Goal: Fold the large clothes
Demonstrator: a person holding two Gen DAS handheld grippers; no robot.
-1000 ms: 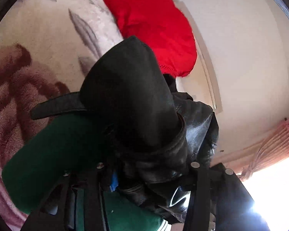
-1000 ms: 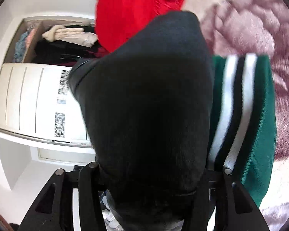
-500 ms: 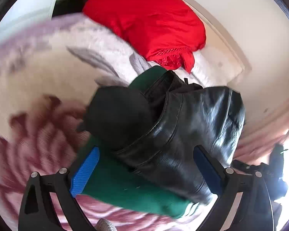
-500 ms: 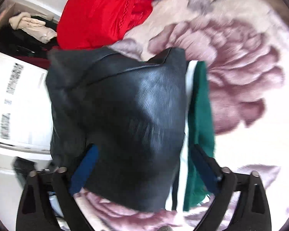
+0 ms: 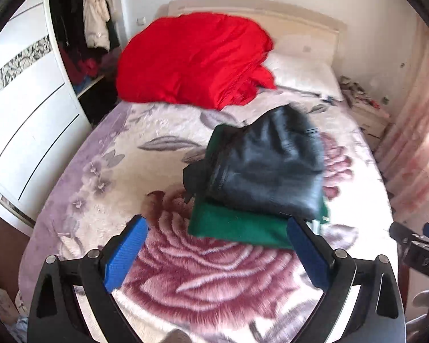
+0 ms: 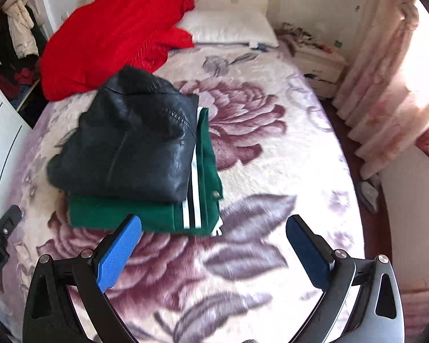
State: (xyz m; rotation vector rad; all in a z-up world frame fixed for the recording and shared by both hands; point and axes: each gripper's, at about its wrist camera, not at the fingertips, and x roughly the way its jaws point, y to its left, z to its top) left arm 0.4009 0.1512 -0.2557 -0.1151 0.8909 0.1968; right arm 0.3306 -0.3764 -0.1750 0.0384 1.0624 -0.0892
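A folded black leather jacket (image 5: pixel 268 168) lies on top of a folded green garment (image 5: pixel 234 225) with white stripes, on the floral bedspread (image 5: pixel 214 271). In the right wrist view the jacket (image 6: pixel 131 140) and the green garment (image 6: pixel 128 214) sit left of centre. My left gripper (image 5: pixel 217 254) is open and empty, hovering above the bed just in front of the pile. My right gripper (image 6: pixel 214 254) is open and empty, in front and to the right of the pile. Part of the right gripper shows at the left view's right edge (image 5: pixel 420 248).
A red blanket heap (image 5: pixel 194 60) lies at the head of the bed beside a white pillow (image 6: pixel 228 28). A white wardrobe (image 5: pixel 23 108) with hanging clothes stands on the left. A nightstand (image 6: pixel 317 60) and pink curtains (image 6: pixel 386 85) are on the right.
Both grippers were shut on the black jacket a second ago. They opened, left it on the green garment, and pulled back and up from the pile.
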